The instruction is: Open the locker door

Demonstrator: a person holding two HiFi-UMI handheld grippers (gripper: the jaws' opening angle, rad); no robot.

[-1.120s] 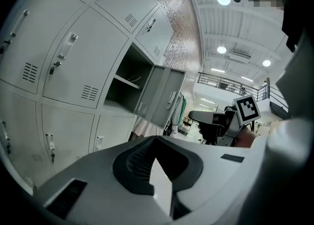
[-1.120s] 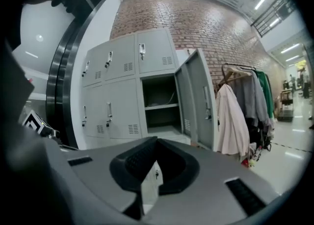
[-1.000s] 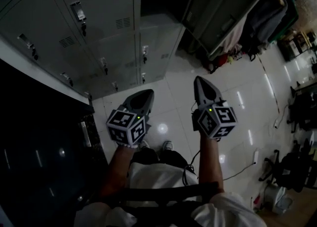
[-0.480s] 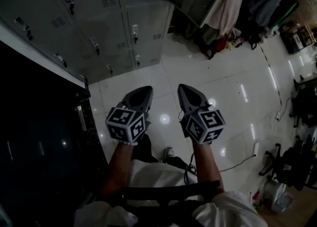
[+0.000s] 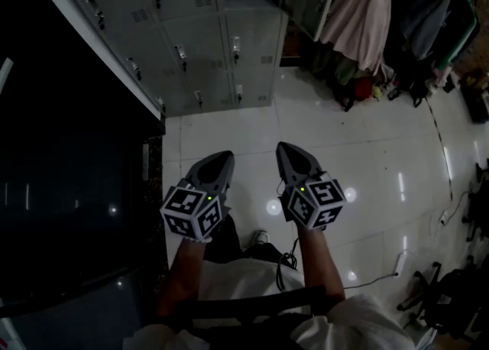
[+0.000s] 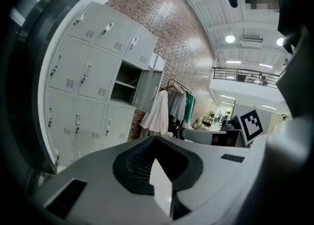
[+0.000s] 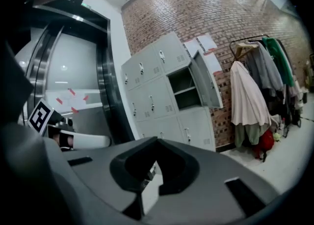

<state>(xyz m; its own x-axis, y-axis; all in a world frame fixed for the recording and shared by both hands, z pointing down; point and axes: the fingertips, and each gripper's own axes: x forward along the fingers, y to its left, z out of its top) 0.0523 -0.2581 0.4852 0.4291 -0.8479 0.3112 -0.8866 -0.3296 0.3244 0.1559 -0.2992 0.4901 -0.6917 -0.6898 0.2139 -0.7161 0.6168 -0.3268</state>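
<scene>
A bank of grey lockers (image 5: 191, 27) stands against the wall ahead, across the white tiled floor. One compartment (image 7: 184, 89) is open, with its door (image 7: 206, 84) swung out to the right; the other doors (image 6: 88, 86) are closed. My left gripper (image 5: 216, 165) and right gripper (image 5: 294, 156) hover side by side above the floor, well short of the lockers. Both point toward them. In the left gripper view the left gripper (image 6: 157, 138) has its jaws together and empty. The right gripper (image 7: 158, 140) is shut on nothing too.
A dark glossy panel with a metal frame (image 5: 69, 188) fills the left side. A rack of hanging clothes (image 5: 359, 20) stands right of the lockers. Office chairs (image 5: 458, 295) and a power strip (image 5: 399, 263) sit at the lower right. The person's shoe (image 5: 260, 235) shows below the grippers.
The head view has swung left, so the lockers and clothes sit further right in it. The right gripper has drawn closer to the left one. Both stayed shut.
</scene>
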